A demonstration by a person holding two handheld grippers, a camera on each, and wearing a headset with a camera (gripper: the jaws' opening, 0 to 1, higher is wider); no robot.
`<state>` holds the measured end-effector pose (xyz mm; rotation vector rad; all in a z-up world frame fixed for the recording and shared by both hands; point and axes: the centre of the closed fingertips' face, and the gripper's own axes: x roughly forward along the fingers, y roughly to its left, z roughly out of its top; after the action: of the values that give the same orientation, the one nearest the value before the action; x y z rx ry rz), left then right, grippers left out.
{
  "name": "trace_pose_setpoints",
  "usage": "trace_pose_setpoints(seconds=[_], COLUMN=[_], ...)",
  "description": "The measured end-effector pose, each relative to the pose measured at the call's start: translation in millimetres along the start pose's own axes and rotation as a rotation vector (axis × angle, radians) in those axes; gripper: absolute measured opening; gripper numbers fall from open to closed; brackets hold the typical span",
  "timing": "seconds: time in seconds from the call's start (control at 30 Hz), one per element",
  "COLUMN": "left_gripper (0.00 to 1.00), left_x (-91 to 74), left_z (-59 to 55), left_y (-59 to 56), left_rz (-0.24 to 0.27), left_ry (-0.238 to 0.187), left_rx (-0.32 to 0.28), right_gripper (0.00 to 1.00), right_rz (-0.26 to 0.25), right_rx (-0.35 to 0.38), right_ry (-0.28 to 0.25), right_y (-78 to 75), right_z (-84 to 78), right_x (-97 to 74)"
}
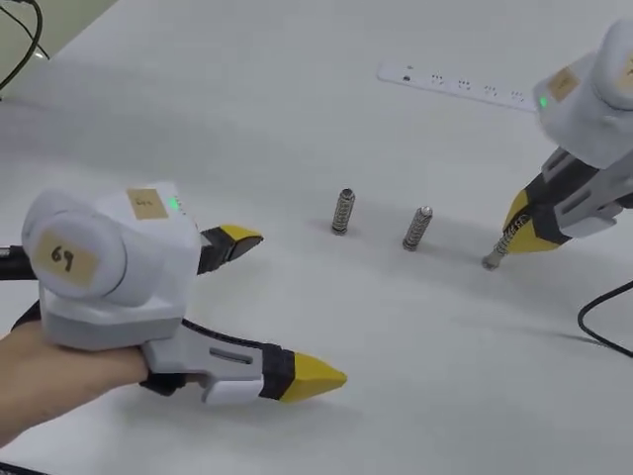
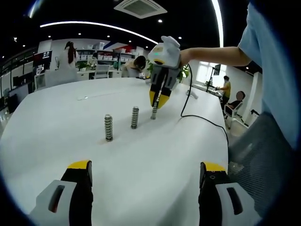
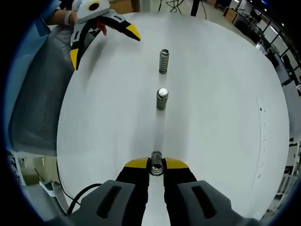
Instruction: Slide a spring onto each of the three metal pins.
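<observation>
Three metal pins stand in a row on the white table, each with a spring around it: a left one (image 1: 342, 211), a middle one (image 1: 417, 228) and a right one (image 1: 501, 247). My right gripper (image 1: 518, 236) is shut on the spring of the right pin (image 3: 156, 165), its yellow tips pinching the coil. In the right gripper view the middle pin (image 3: 162, 98) and the far pin (image 3: 163, 61) line up beyond it. My left gripper (image 1: 287, 307) stands open at the near left, nothing between its jaws, well short of the pins (image 2: 108, 127).
A white power strip (image 1: 455, 85) lies at the table's far side. A black cable (image 1: 603, 327) loops on the table at the right edge. Office desks and people stand in the background of the left gripper view.
</observation>
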<state>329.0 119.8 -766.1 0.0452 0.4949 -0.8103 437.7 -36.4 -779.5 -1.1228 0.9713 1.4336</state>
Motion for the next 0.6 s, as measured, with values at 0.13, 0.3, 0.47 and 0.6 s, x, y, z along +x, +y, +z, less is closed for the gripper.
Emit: trace_pose_setpoints(seconds=[0.13,0.3,0.47,0.6], left_gripper=[0.92,0.92,0.92,0.91], left_x=[0.3,0.5,1.0,1.0], left_z=[-0.9,-2.6,-3.3,-3.6], left_y=[-0.5,0.3,0.0,1.0], left_rz=[-0.002,-0.002,-0.004,-0.002], left_ry=[0.003,0.007,0.008,0.009], left_rx=[0.0,-0.001,-0.003,-0.004], right_gripper=[0.08,0.08,0.08,0.08], right_rz=[0.006,0.006,0.011,0.005], right_rx=[0.006,0.008,0.013,0.008], right_ry=[0.004,0.006,0.004,0.007], right_y=[0.3,1.0,2.5,2.3], right_z=[-1.2,-1.6,-1.4,-1.5], right_x=[6.4,11.4,14.9,17.1])
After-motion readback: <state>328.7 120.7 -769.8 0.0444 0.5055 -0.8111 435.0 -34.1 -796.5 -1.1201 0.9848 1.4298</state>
